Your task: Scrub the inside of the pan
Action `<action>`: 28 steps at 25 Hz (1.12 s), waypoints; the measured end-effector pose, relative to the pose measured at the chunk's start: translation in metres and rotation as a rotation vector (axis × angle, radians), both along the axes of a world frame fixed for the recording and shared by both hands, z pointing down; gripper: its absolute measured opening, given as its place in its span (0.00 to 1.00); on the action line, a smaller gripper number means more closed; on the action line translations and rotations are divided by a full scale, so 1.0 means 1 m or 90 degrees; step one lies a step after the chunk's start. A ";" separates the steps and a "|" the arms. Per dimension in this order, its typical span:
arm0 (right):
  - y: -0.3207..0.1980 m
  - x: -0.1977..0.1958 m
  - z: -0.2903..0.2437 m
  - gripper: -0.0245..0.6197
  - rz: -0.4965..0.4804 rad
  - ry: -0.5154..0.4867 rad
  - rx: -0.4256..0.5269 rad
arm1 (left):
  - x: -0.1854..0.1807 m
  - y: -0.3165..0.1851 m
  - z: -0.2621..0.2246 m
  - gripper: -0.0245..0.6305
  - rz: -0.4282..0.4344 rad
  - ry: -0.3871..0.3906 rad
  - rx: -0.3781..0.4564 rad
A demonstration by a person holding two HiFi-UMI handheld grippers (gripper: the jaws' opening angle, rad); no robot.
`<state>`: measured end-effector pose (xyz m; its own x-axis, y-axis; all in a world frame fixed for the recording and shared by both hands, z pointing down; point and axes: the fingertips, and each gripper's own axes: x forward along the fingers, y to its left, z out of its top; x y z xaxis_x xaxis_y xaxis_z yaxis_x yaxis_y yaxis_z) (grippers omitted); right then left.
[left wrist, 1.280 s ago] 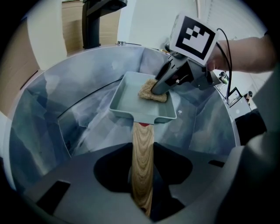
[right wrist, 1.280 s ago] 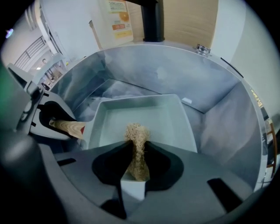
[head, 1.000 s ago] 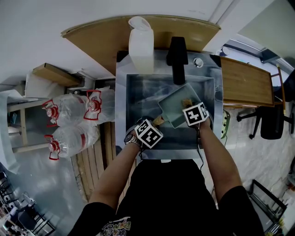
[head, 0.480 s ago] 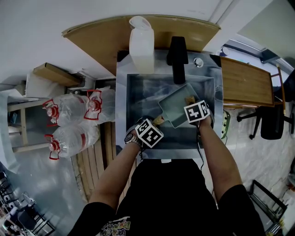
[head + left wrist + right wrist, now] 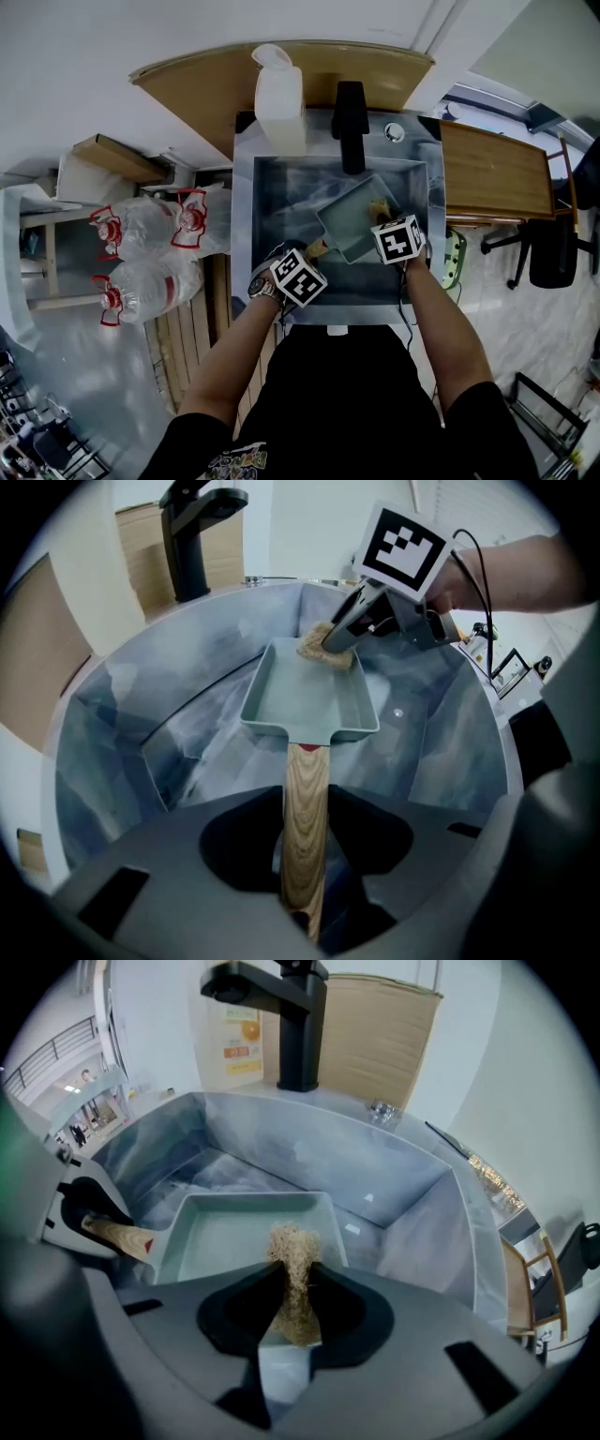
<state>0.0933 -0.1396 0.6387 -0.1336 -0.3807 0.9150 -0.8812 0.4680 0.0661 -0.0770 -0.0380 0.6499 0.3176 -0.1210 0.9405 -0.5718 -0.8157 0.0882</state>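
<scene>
- Pan [image 5: 354,225] sits tilted in the sink [image 5: 272,187], just below the tap [image 5: 350,122], with its open side up.
- Left gripper [image 5: 305,864] is clamped on the wooden handle [image 5: 305,799], jaws tight against both sides. That's the anchor.
- Right gripper [image 5: 295,1312] pinches a tan scrubber [image 5: 292,1269], its jaws almost together on it and the frayed tuft poking out in front.
- In the left gripper view the scrubber [image 5: 326,649] is at the pan's far corner, touching the rim and inner wall there.
- Looks like mid-scrub, working a corner. The flat floor of the pan looks pale and clean from here, though fine residue is too small to tell.
- To do this well:
  - Hold the handle firm and level so the pan doesn't swing when the scrubber pushes.
  - Press the tuft down onto the floor, not only the rim.
  - Run overlapping strokes from the far wall back toward the handle, then trace all four corners.
- Watch-out: the scrubber is held by a thin pinch, so a hard sideways drag could pull it free. Moderate pressure and short strokes seem safer.
</scene>
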 end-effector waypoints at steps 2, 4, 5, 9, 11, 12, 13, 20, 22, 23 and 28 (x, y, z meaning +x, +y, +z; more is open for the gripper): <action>0.002 -0.003 -0.014 0.19 -0.004 -0.025 0.016 | -0.001 -0.001 -0.009 0.28 -0.010 -0.003 0.023; 0.002 -0.005 -0.029 0.19 -0.008 -0.051 0.035 | -0.001 -0.007 -0.025 0.28 -0.032 0.000 0.056; 0.002 -0.005 -0.038 0.19 -0.011 -0.063 0.046 | -0.001 -0.010 -0.035 0.28 -0.044 0.004 0.074; -0.001 -0.004 -0.077 0.19 -0.035 -0.121 0.107 | 0.007 -0.027 -0.086 0.26 -0.107 0.058 0.151; -0.002 -0.005 -0.101 0.19 -0.058 -0.160 0.146 | 0.016 -0.036 -0.119 0.23 -0.144 0.116 0.203; -0.001 -0.005 -0.113 0.19 -0.071 -0.177 0.166 | 0.021 -0.039 -0.137 0.19 -0.162 0.148 0.233; 0.000 -0.004 -0.126 0.19 -0.083 -0.191 0.185 | 0.026 -0.042 -0.155 0.14 -0.177 0.179 0.263; 0.009 0.016 -0.208 0.19 -0.128 -0.278 0.295 | 0.064 -0.036 -0.249 0.05 -0.225 0.300 0.419; 0.016 0.024 -0.232 0.19 -0.136 -0.305 0.320 | 0.073 -0.028 -0.267 0.05 -0.239 0.317 0.444; 0.020 0.027 -0.243 0.19 -0.141 -0.318 0.332 | 0.076 -0.023 -0.275 0.05 -0.247 0.325 0.455; 0.041 0.039 -0.287 0.19 -0.173 -0.378 0.382 | 0.083 0.002 -0.303 0.05 -0.297 0.346 0.503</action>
<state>0.1325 -0.0981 0.3522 -0.6782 -0.6602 0.3228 -0.7117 0.6995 -0.0649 0.0059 -0.0361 0.3471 0.4358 -0.8526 0.2882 -0.8853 -0.4638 -0.0336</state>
